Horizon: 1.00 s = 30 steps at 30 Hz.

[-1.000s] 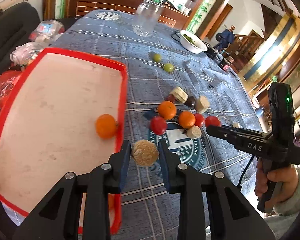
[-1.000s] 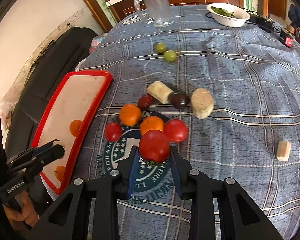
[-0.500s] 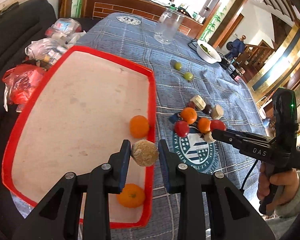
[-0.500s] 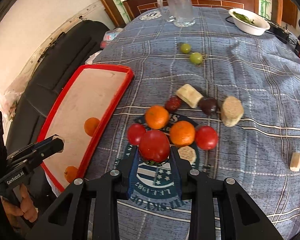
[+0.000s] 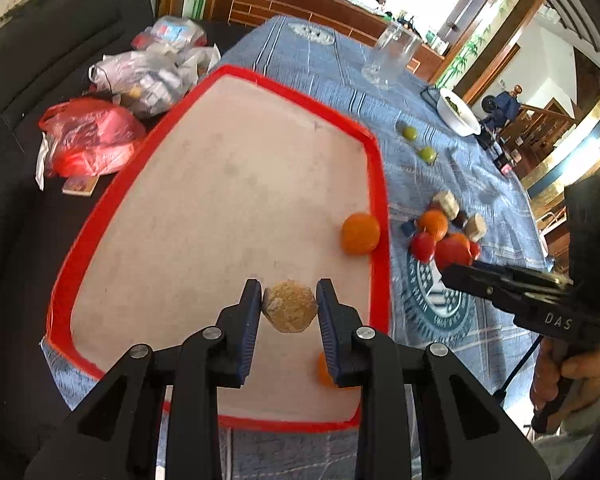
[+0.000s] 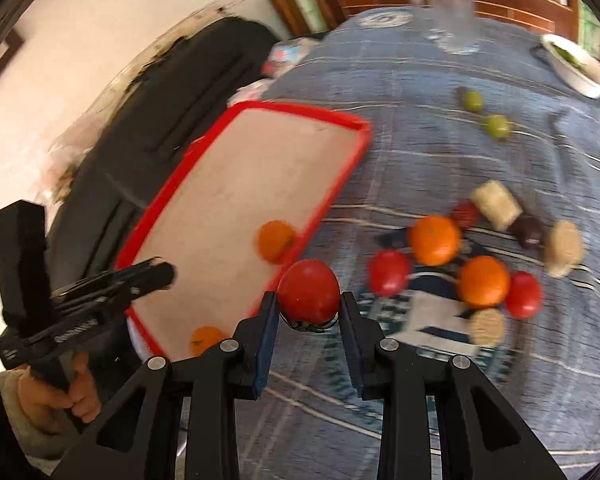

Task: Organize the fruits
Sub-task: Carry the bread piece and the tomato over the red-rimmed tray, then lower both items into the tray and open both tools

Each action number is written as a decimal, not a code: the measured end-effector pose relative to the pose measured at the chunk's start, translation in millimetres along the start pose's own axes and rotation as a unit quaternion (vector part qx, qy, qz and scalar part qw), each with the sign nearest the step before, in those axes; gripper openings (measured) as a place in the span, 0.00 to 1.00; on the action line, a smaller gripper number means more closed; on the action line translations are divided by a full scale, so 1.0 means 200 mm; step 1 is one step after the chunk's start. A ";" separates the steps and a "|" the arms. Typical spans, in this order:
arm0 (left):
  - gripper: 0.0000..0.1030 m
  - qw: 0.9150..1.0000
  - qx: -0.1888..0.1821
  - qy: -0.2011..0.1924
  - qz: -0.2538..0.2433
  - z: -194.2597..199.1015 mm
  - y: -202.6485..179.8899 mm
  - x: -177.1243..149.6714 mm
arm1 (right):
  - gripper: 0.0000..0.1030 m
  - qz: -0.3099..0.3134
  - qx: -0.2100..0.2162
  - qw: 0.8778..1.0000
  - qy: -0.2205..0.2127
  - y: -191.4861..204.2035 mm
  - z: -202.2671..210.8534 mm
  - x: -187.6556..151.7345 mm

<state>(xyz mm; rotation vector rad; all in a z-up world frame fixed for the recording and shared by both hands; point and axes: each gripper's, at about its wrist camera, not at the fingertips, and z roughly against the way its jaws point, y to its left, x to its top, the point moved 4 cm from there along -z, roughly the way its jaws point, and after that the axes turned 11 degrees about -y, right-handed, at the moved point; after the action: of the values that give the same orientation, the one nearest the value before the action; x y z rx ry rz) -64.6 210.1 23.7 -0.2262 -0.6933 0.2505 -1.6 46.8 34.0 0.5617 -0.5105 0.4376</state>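
Over the red tray (image 5: 378, 184), the left claw (image 5: 289, 309) pinches a tan fruit (image 5: 289, 311); the right claw (image 6: 308, 312), pinching a tomato (image 6: 308, 291), hangs just beside the tray's rim.

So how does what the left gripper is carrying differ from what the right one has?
The left gripper holds a tan, rough, faceted lump; the right gripper holds a smooth, glossy red tomato. The lump hangs over the red-rimmed tray; the tomato sits near its edge. Both are clamped between shut jaws.

Bright daylight from far windows (blown out); right view motion-blurred, fisheye-curved edges.
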 end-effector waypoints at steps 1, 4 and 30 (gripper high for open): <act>0.25 1.000 -0.004 0.010 -0.003 -0.01 0.00 -0.03 | 0.30 0.007 0.004 1.000 0.003 0.03 -0.01 0.00; 0.25 1.000 -0.005 0.025 -0.017 -0.01 0.00 -0.09 | 0.31 0.028 0.018 0.999 0.016 0.12 -0.08 0.01; 0.25 0.997 -0.013 0.053 -0.055 -0.02 -0.01 -0.19 | 0.31 0.169 -0.004 0.982 0.083 0.39 -0.42 -0.12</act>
<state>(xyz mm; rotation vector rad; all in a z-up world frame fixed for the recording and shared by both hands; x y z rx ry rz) -88.8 195.9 -1.8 -0.2235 -0.6018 0.1232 -32.7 151.5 -10.3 0.4255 -0.4483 0.7978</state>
